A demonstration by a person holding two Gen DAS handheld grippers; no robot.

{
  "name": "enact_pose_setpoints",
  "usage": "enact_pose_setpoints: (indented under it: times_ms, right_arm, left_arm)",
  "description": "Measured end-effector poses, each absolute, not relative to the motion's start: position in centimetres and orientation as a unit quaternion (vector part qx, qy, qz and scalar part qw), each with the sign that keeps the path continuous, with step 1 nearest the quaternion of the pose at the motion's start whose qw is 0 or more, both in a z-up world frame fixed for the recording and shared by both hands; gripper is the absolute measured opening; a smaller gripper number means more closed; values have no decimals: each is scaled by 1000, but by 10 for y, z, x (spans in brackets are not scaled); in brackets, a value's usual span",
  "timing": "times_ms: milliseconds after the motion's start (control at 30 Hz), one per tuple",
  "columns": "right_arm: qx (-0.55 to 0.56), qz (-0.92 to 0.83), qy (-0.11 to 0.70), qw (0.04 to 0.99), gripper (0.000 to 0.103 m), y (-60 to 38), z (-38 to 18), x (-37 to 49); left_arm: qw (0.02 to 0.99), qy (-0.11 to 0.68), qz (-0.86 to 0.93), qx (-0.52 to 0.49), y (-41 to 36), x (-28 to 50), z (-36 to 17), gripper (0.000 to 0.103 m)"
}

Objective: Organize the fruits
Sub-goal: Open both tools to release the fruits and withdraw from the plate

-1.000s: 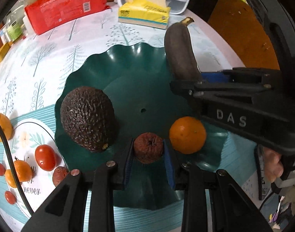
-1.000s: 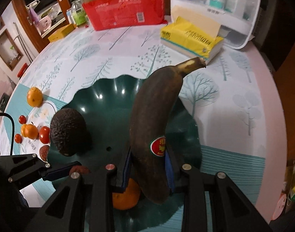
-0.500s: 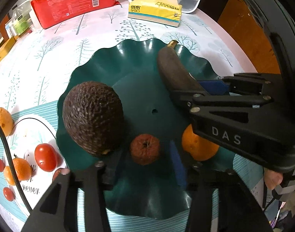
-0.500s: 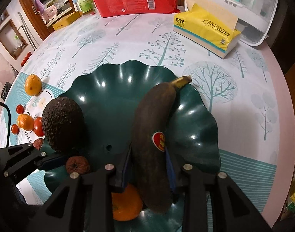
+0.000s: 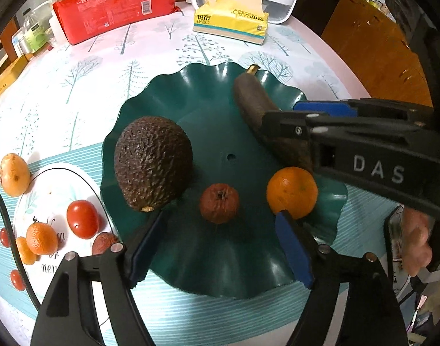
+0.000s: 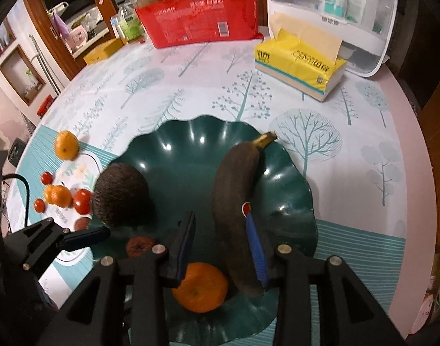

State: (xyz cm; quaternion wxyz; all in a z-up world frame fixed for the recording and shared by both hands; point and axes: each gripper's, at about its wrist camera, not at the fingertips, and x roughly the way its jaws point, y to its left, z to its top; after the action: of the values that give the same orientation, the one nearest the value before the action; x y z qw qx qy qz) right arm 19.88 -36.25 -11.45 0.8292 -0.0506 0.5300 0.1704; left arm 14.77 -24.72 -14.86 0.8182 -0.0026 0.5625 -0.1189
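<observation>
A long, blackened overripe banana (image 6: 237,201) is laid in the scalloped dark green plastic bowl (image 6: 173,155) on the tree-patterned desk (image 6: 349,150). Its long axis is run from 6 o'clock to 1 o'clock in the right wrist view, the yellow stem tip pointed over the far rim. A rough dark avocado (image 5: 152,165) is seen at 9 o'clock in the bowl, a shrivelled reddish-brown fruit (image 5: 219,203) near 6 o'clock and a small orange mandarin (image 5: 292,192) at 4 o'clock.

The right gripper (image 6: 222,238) is being opened; the banana is flanked by its blue pads, a clear gap shown at the left pad and the right pad just at the peel. The left gripper (image 5: 220,242) is being opened wide, with nothing gripped.

A second earlier the banana was clamped and held tilted above the bowl, and the shrivelled fruit was pinched in the left gripper; both have since been set down and released.
</observation>
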Motion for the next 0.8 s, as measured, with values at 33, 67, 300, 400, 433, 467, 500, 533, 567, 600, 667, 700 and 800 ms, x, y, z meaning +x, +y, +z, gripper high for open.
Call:
enact_pose_setpoints:
  times_ms: [33,67,300,400,433,467,500,533,567,600,667,700,800]
  right_arm:
    - [-49,170,528,831,37,-362,-112,197]
    - [-47,169,525,833,37,-362,-110,195]
    - [-50,162,518,838,37,-359,-103,185]
    - [-46,157,519,839,37,-358,-104,180]
    - [-44,155,519,839,37,-358,-104,178]
    - [-42,154,520,839,37,-358,-105,177]
    - [-41,153,520,839,37,-357,-105,175]
    - [-40,151,520,839,37,-357,-105,173]
    - [-39,150,520,840,37,-356,-105,171]
    - [-38,149,520,840,37,-355,-104,168]
    - [-36,144,520,841,37,-353,-103,163]
    - [-34,142,519,842,37,-353,-103,161]
    - [-24,135,518,845,37,-350,-98,151]
  left_arm:
    - [819,561,-120,-2,-247,146,-146,77]
    - [819,560,-121,-2,-247,145,-145,78]
    - [828,548,-119,7,-242,135,-131,85]
    - [833,542,-113,13,-239,131,-126,86]
    - [833,541,-112,14,-237,129,-124,86]
    - [834,540,-111,14,-235,128,-123,86]
    - [834,540,-111,14,-232,126,-122,86]
    - [835,539,-111,14,-229,124,-121,86]
    - [836,538,-110,15,-227,122,-119,86]
    - [836,537,-109,16,-225,122,-119,86]
    - [837,536,-107,19,-219,118,-115,86]
    - [838,536,-105,21,-215,116,-113,86]
    - [840,531,-105,24,-204,109,-105,86]
